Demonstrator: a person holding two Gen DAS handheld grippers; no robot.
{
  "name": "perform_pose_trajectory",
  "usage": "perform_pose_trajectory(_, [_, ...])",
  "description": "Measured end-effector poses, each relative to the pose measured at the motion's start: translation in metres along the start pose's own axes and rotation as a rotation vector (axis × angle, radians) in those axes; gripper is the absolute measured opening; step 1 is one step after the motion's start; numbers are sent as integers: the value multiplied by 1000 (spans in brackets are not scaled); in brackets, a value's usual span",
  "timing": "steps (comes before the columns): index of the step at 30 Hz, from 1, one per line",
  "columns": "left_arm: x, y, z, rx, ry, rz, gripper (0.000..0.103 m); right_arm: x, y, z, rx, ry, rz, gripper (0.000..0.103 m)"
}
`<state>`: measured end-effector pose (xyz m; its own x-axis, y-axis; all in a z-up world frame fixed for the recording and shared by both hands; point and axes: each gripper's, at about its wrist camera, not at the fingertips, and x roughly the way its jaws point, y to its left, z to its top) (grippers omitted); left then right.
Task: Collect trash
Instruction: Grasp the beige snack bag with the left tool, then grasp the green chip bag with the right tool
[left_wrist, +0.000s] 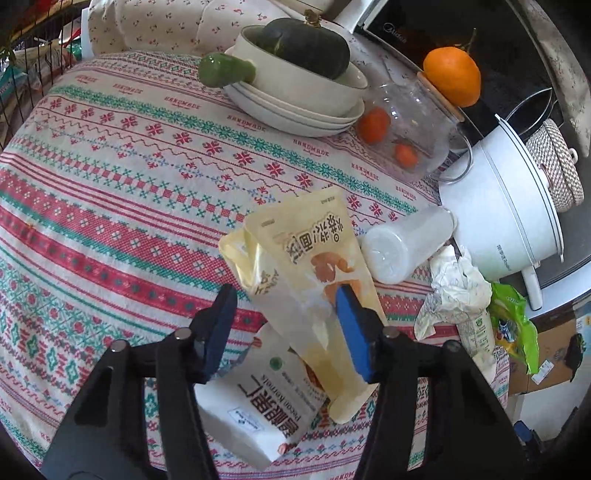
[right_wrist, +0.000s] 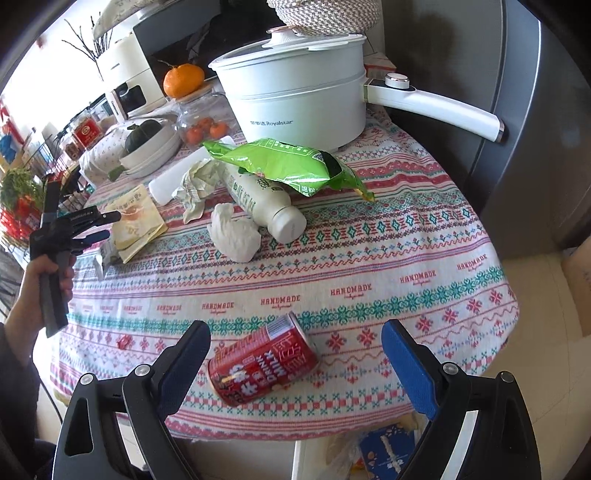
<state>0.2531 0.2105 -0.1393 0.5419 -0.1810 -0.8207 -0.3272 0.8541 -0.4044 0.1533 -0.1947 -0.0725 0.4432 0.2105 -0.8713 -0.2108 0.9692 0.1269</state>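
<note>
My left gripper (left_wrist: 286, 306) is open, its fingers on either side of a yellow snack pouch (left_wrist: 306, 266) that lies on the patterned tablecloth (left_wrist: 129, 184), overlapping a white pecan bag (left_wrist: 255, 398). The left gripper also shows in the right wrist view (right_wrist: 107, 225), beside the same pouch (right_wrist: 135, 218). My right gripper (right_wrist: 295, 354) is open and wide, with a red milk-drink can (right_wrist: 262, 363) lying on its side between the fingers. Further back lie a white bottle (right_wrist: 258, 199), a green chip bag (right_wrist: 280, 162), crumpled paper (right_wrist: 195, 184) and a white wad (right_wrist: 234, 232).
A white electric pot (right_wrist: 295, 92) with a long handle stands at the table's back. A glass jar with tangerines (left_wrist: 410, 125), stacked bowls holding a green squash (left_wrist: 295, 85) and a small white bottle (left_wrist: 406, 243) are on the table. The table edge is near the can.
</note>
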Motion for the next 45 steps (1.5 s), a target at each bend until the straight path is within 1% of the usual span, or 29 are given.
perform_pose_trajectory(2, [3,0,2,-14,-2,-20,45,5,0,3,-10,0,-11,95])
perform_pose_trajectory(3, [4,-1,2,-7,-5,-30,37,6,0,4,-15,-2,-17,95])
perform_pose_trajectory(4, [3,-5,2,14,-12,-36,24,8,0,5,-21,-4,-25,95])
perform_pose_trajectory(5, [2,-9,2,38,-18,-34,18,9,0,6,-27,-7,-35,95])
perform_pose_trajectory(7, [-5,-19,-1,95,-46,-14,15,10,0,9,-35,-13,-50,95])
perform_pose_trajectory(11, [-24,-36,-4,149,-89,-18,12,5,-2,18,-43,-46,-65,95])
perform_pose_trajectory(13, [-41,-44,-9,176,-116,-12,12,1,-2,26,-51,-71,-74,95])
perform_pose_trajectory(16, [-69,-62,-20,243,-154,-3,12,-4,2,40,-71,-112,-97,95])
perform_pose_trajectory(18, [-84,-72,-28,277,-171,-10,12,-2,8,52,-117,-128,-118,95])
perform_pose_trajectory(20, [-100,-79,-40,315,-182,-37,12,3,16,63,-177,-143,-147,95])
perform_pose_trajectory(23, [-113,-91,-61,393,-194,-33,12,17,28,79,-270,-132,-183,95])
perform_pose_trajectory(25, [-119,-97,-74,443,-198,-17,12,27,33,86,-301,-116,-204,95])
perform_pose_trajectory(29, [-119,-108,-87,508,-193,-4,12,50,36,96,-335,-75,-234,93])
perform_pose_trajectory(30, [-120,-111,-90,522,-194,1,12,58,34,98,-336,-57,-259,91])
perform_pose_trajectory(32, [-119,-113,-93,534,-191,4,12,73,32,102,-331,-26,-282,84])
perform_pose_trajectory(34, [-120,-115,-95,538,-187,7,12,84,28,106,-311,0,-286,71])
perform_pose_trajectory(35, [-120,-116,-97,537,-186,8,12,88,26,107,-298,8,-283,66])
perform_pose_trajectory(36, [-119,-116,-98,537,-182,9,12,93,22,108,-281,16,-275,56])
perform_pose_trajectory(39, [-121,-120,-103,538,-184,15,12,96,15,109,-260,-3,-278,17])
perform_pose_trajectory(42, [-125,-123,-106,540,-191,20,12,88,16,106,-282,-42,-305,14])
perform_pose_trajectory(45, [-131,-127,-110,537,-199,16,12,70,18,102,-303,-84,-307,11])
